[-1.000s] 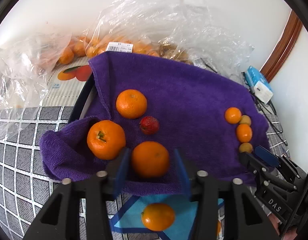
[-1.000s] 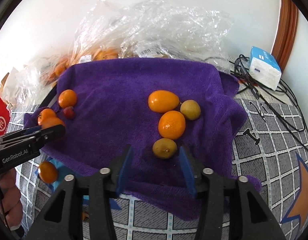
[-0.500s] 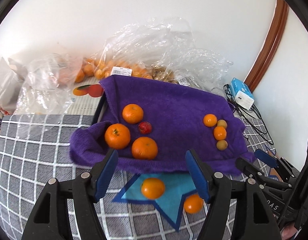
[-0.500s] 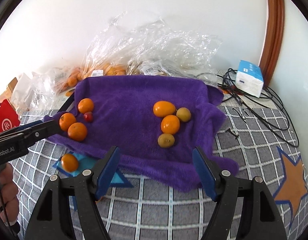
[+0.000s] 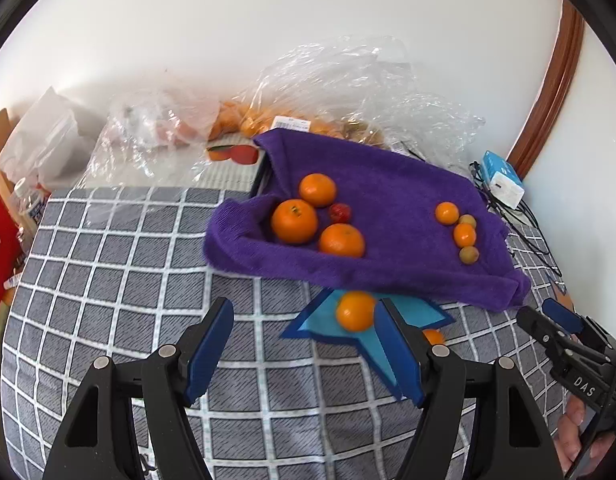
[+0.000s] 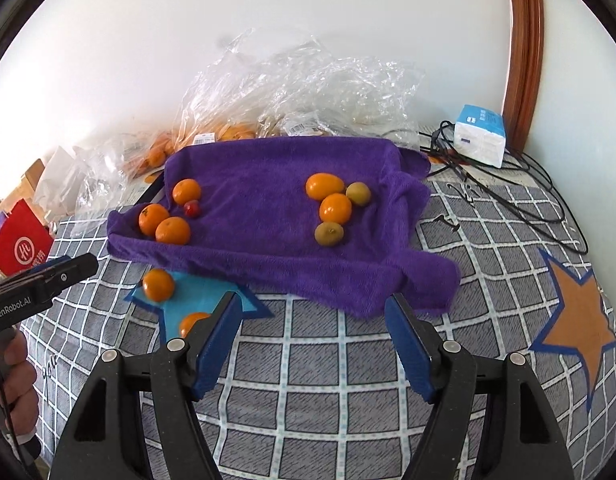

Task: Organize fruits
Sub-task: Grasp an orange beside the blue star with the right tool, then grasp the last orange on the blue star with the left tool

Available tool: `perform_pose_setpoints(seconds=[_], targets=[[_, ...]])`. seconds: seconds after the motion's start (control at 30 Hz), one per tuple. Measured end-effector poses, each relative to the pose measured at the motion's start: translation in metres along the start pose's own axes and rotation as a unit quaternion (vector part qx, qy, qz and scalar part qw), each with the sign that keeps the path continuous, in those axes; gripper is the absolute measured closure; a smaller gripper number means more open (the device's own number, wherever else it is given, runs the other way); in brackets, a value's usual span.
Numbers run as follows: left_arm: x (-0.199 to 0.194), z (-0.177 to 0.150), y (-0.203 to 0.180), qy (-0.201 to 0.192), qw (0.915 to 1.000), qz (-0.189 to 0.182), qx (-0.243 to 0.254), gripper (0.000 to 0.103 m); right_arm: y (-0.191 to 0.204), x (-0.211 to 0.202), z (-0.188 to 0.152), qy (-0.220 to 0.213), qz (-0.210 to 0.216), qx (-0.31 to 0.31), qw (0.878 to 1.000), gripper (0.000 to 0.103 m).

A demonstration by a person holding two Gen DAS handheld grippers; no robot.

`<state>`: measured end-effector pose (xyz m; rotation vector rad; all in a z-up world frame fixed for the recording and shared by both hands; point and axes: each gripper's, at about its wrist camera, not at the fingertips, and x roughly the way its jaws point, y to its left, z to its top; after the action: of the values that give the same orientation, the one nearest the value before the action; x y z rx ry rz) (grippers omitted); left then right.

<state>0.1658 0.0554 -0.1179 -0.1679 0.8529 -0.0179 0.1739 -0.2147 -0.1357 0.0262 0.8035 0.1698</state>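
Observation:
A purple towel (image 5: pixel 388 184) (image 6: pixel 267 184) lies on the grid cloth. On its left end sit three oranges (image 5: pixel 294 221) (image 6: pixel 172 230) and a small red fruit (image 5: pixel 340 212) (image 6: pixel 192 208). On its right end sit several small orange and yellow-green fruits (image 5: pixel 464 235) (image 6: pixel 335 208). Two more oranges lie off the towel on a blue star patch (image 5: pixel 355 310) (image 6: pixel 158 285); the second one (image 6: pixel 191 322) is partly hidden behind a finger. My left gripper (image 5: pixel 303 344) is open and empty, well back from the towel. My right gripper (image 6: pixel 314 340) is open and empty too.
Clear plastic bags (image 5: pixel 348 80) (image 6: pixel 299 92) with more fruit lie behind the towel by the wall. A white and blue box (image 6: pixel 480 135) and black cables (image 6: pixel 508 192) are at the right. A red bag (image 6: pixel 19 240) stands at the left. An orange star patch (image 6: pixel 576 328) marks the cloth.
Both grippers have opened wide and pulled back and up from the towel. The left one moved off the near orange it straddled. The fruits have not moved.

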Motion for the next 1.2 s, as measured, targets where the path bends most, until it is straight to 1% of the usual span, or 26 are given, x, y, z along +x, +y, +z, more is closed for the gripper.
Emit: perform_pose_setpoints(seconds=[0.07, 0.23, 0.3, 0.4, 0.47, 0.5, 0.67, 0.77, 0.87, 1.0, 1.03, 1.07, 1.1, 1.2], targets=[[-0.001, -0.005, 0.007, -0.002, 1.0000, 0.007, -0.002, 0.032, 0.004, -0.001, -0.003, 0.001, 0.005, -0.002, 1.000, 0.035], [0.000, -0.015, 0.027, 0.003, 0.9997, 0.023, -0.004, 0.032, 0.023, 0.001, -0.010, 0.004, 0.010, -0.024, 1.000, 0.042], [0.001, -0.020, 0.035, 0.006, 0.9996, 0.028, -0.009, 0.032, 0.031, 0.003, -0.013, 0.004, 0.011, -0.031, 0.999, 0.043], [-0.001, -0.025, 0.043, -0.003, 0.9990, 0.042, -0.011, 0.032, 0.040, 0.007, -0.017, 0.009, 0.020, -0.034, 0.999, 0.043], [0.000, -0.028, 0.048, -0.002, 0.9989, 0.046, -0.011, 0.032, 0.046, 0.011, -0.019, 0.009, 0.017, -0.037, 0.999, 0.043], [0.000, -0.030, 0.052, -0.001, 0.9989, 0.046, -0.013, 0.032, 0.049, 0.011, -0.020, 0.008, 0.013, -0.040, 0.999, 0.043], [0.001, -0.036, 0.072, 0.001, 0.9985, 0.038, -0.041, 0.032, 0.064, 0.016, -0.024, 0.019, 0.024, -0.054, 0.998, 0.056], [0.003, -0.040, 0.080, 0.005, 0.9979, 0.037, -0.052, 0.032, 0.075, 0.022, -0.028, 0.029, 0.037, -0.063, 0.997, 0.059], [0.004, -0.043, 0.083, 0.004, 0.9978, 0.044, -0.049, 0.032, 0.083, 0.029, -0.033, 0.029, 0.038, -0.075, 0.996, 0.060], [0.005, -0.045, 0.084, 0.005, 0.9981, 0.040, -0.047, 0.032, 0.089, 0.047, -0.036, 0.046, 0.042, -0.074, 0.995, 0.062], [0.005, -0.044, 0.084, 0.009, 0.9984, 0.033, -0.045, 0.032, 0.090, 0.050, -0.037, 0.048, 0.043, -0.073, 0.995, 0.064], [0.005, -0.043, 0.082, 0.009, 0.9987, 0.026, -0.044, 0.033, 0.091, 0.053, -0.036, 0.046, 0.041, -0.073, 0.995, 0.069], [0.006, -0.042, 0.080, 0.009, 0.9989, 0.021, -0.042, 0.033, 0.091, 0.057, -0.037, 0.046, 0.038, -0.073, 0.996, 0.070], [0.009, -0.037, 0.071, 0.012, 0.9994, 0.013, -0.030, 0.033, 0.087, 0.055, -0.035, 0.036, 0.046, -0.065, 0.996, 0.070]])
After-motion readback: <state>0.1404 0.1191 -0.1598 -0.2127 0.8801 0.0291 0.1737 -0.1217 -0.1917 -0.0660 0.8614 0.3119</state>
